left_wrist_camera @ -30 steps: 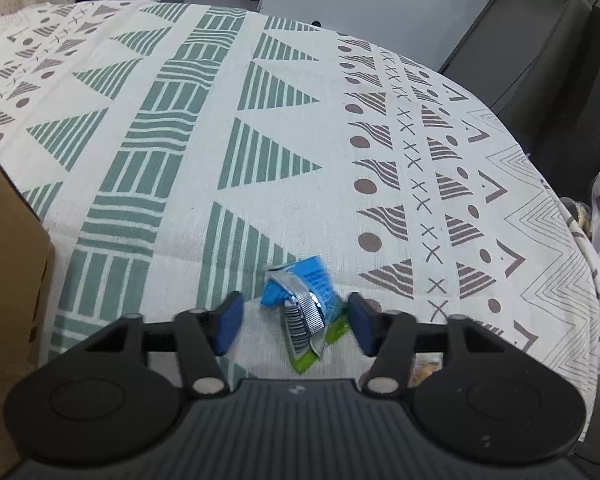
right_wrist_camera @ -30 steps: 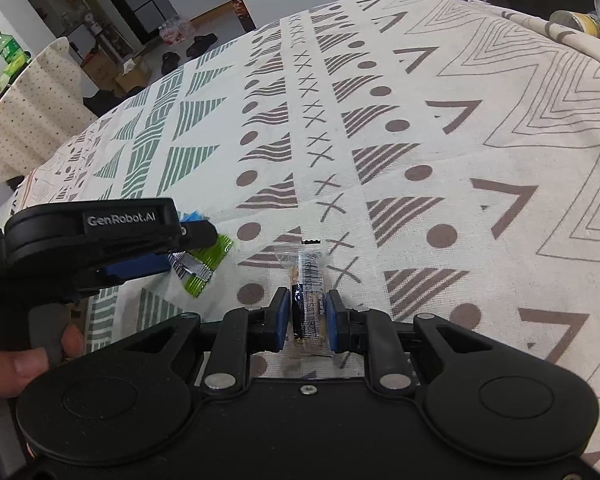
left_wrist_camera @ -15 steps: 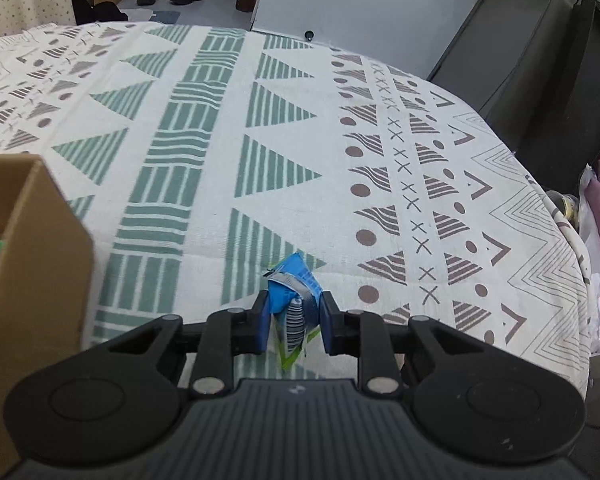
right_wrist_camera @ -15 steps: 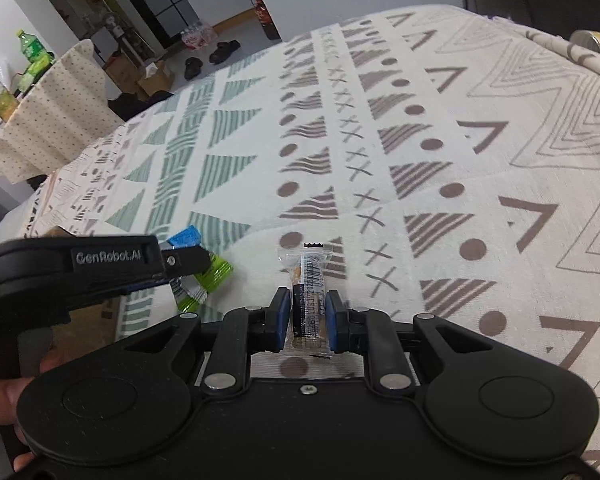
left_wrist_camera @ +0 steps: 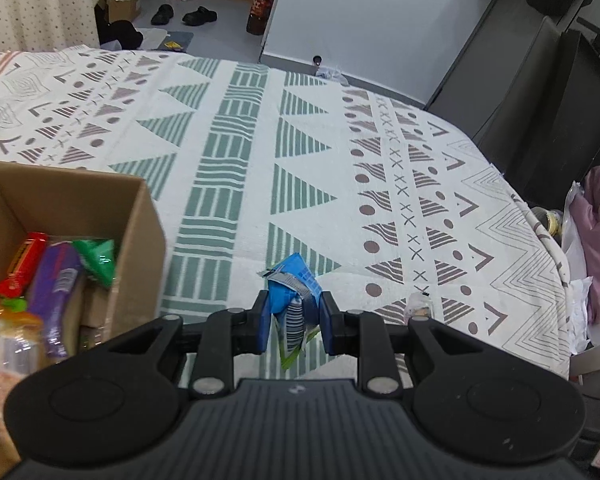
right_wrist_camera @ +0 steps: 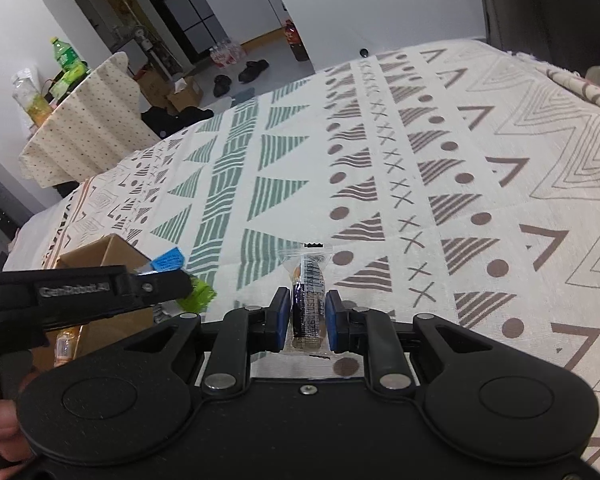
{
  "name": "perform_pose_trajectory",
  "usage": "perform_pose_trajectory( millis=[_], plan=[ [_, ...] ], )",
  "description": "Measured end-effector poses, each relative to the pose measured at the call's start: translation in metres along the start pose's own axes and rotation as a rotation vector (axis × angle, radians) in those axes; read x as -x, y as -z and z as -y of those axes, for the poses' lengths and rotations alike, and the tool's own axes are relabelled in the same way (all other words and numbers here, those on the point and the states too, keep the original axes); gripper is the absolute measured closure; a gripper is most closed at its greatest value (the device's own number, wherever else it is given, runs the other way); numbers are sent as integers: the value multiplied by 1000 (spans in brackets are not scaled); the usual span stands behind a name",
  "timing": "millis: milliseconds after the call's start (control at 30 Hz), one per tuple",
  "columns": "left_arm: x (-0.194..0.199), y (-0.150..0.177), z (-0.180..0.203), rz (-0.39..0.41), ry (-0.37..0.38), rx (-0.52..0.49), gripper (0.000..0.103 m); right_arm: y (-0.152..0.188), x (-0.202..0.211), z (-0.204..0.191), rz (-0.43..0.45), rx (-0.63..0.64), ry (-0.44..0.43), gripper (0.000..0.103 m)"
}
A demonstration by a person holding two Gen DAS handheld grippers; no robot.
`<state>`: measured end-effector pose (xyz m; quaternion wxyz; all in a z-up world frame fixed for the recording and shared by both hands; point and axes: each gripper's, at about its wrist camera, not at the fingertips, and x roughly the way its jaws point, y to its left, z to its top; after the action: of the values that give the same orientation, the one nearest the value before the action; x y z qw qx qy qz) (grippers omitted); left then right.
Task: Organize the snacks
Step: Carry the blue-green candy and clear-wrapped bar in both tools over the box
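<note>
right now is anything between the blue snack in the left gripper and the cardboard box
Nothing visible. The left gripper grips the blue snack packet, and only bare tablecloth separates it from the open cardboard box to its left.

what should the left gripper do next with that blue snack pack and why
Probably carry it left and over the open top of the cardboard box, then let go. The left gripper is shut on the blue snack pack, lifted off the tablecloth, and the box beside it already holds other snacks. The right gripper holds a clear-wrapped snack for its turn.
</note>
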<state>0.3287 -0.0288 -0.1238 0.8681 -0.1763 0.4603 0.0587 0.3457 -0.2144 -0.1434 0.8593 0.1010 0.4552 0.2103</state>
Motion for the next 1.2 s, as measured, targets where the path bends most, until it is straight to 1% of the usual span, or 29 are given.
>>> perform_pose_trajectory(
  millis=[67, 533, 833, 1000, 1200],
  plan=[
    [10, 1, -3, 11, -2, -1, 79, 2, 2, -3, 1, 1, -16, 84],
    [71, 3, -30, 78, -21, 20, 79, 6, 24, -41, 41, 68, -47, 84],
    [100, 6, -52, 101, -26, 39, 79, 8, 33, -68, 63, 108, -60, 84],
    [115, 8, -67, 122, -40, 59, 79, 11, 36, -87, 69, 145, -71, 84],
    [127, 11, -85, 129, -45, 78, 79, 16, 40, -108, 72, 186, -76, 84]
  ],
)
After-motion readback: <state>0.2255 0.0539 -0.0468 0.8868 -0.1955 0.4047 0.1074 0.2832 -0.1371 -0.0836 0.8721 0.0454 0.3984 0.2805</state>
